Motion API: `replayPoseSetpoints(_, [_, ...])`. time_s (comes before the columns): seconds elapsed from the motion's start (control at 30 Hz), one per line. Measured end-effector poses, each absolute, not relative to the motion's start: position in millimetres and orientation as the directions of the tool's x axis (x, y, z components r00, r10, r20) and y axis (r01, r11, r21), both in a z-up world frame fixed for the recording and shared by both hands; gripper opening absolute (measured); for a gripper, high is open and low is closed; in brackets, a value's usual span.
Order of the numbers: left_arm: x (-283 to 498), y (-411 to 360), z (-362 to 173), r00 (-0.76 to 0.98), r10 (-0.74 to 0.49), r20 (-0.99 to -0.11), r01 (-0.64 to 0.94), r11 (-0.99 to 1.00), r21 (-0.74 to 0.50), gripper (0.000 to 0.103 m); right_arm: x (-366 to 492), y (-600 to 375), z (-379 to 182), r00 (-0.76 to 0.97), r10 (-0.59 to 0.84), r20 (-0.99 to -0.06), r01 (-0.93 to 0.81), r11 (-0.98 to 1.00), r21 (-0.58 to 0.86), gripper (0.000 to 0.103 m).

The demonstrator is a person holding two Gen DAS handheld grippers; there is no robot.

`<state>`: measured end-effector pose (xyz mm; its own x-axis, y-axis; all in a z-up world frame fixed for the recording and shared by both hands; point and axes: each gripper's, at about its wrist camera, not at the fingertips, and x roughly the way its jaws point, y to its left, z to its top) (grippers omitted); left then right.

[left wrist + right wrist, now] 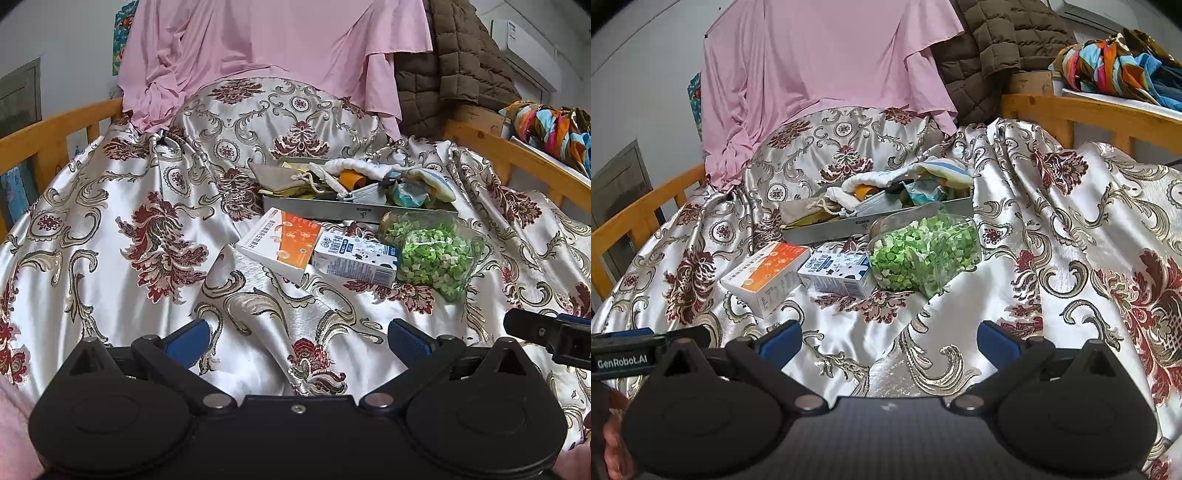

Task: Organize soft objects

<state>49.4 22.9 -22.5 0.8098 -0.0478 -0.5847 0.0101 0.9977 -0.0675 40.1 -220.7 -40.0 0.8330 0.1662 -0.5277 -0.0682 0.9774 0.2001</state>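
Jaws spread wide and empty on the left gripper (295, 338), which hangs low over a bed draped in a floral satin bedspread (110, 229). Seen from the left wrist, a metal tray (354, 212) sits at mid-distance, right of centre, heaped with soft items: a drawstring pouch (280, 177), a face mask (364, 194), rolled white cloth (354, 164). Just near of the tray lie three hard things: an orange-and-white box (280, 242), a small milk carton (354, 260) and a clear jar of green paper stars (436, 251) on its side. The right gripper's tip shows at the right edge.

From the right wrist, the right gripper (888, 341) likewise stands open, holding nothing, well short of the objects. The tray (886, 221) lies ahead, the jar (923, 251) touching its near wall, the carton (836, 275) and box (768, 275) to its left.

The sorting appears largely finished or paused, no loose soft item being visible on the bedspread. Any next reach would call for a forward advance toward the tray, clearing the jar.
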Motion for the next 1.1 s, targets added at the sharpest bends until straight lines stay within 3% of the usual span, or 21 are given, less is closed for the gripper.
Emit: replayPoseSetpoints(1.1, [48.7, 22.9, -22.4, 0.81, -0.044, -0.585, 0.008, 0.998, -0.064, 0.102, 40.1, -222.1, -40.5, 0.833, 0.154, -0.531, -0.057, 0.979, 0.194, 0.103])
